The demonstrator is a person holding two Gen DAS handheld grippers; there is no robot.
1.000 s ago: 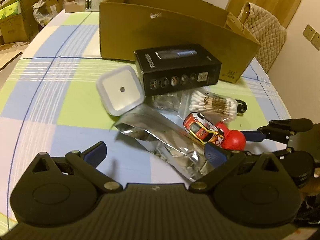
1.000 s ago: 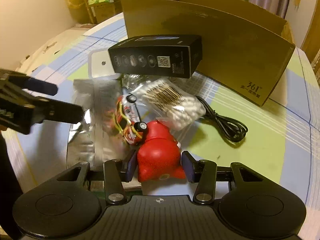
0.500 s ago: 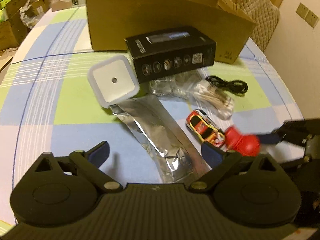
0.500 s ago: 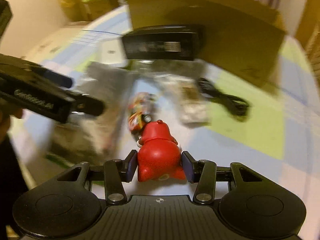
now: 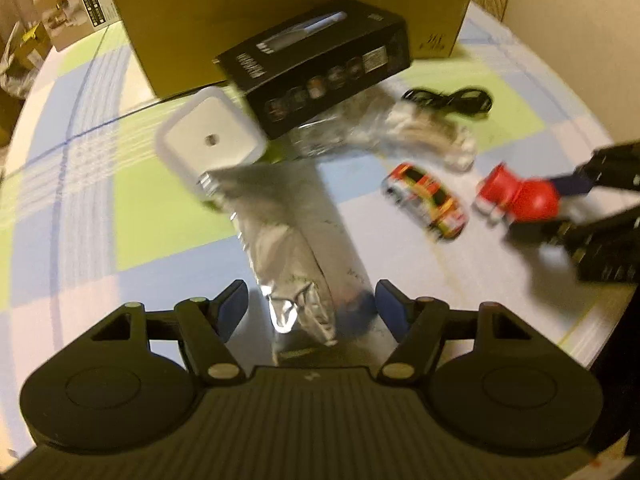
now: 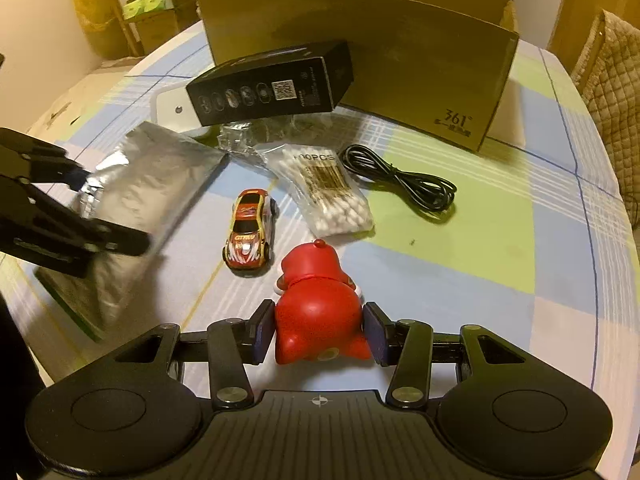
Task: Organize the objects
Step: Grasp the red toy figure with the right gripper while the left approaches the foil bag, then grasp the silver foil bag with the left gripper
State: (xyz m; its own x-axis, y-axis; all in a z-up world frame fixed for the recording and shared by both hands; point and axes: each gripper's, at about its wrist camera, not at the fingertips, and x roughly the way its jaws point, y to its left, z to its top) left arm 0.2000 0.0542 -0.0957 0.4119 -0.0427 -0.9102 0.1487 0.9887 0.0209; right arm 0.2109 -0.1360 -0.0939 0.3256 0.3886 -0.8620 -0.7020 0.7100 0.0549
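Observation:
My right gripper point(image 6: 318, 330) is shut on a red toy figure point(image 6: 318, 308), held just above the table; it also shows in the left wrist view point(image 5: 520, 198). My left gripper point(image 5: 310, 308) is open, its fingers straddling the near end of a silver foil pouch point(image 5: 296, 248); the pouch also shows in the right wrist view point(image 6: 144, 188). A toy car point(image 6: 250, 234), a bag of cotton swabs point(image 6: 328, 192), a black cable point(image 6: 404, 182), a black box point(image 6: 272, 82) and a white square device point(image 5: 208, 142) lie in front of an open cardboard box point(image 6: 400, 52).
The checked tablecloth point(image 6: 460, 232) covers a round table. A quilted chair point(image 6: 612, 76) stands at the right. Cartons and a white package point(image 5: 76, 4) sit beyond the table's far left edge.
My right gripper has pulled the red toy back from the toy car, toward the near edge. My left gripper has moved right over the pouch's end with its fingers narrower apart.

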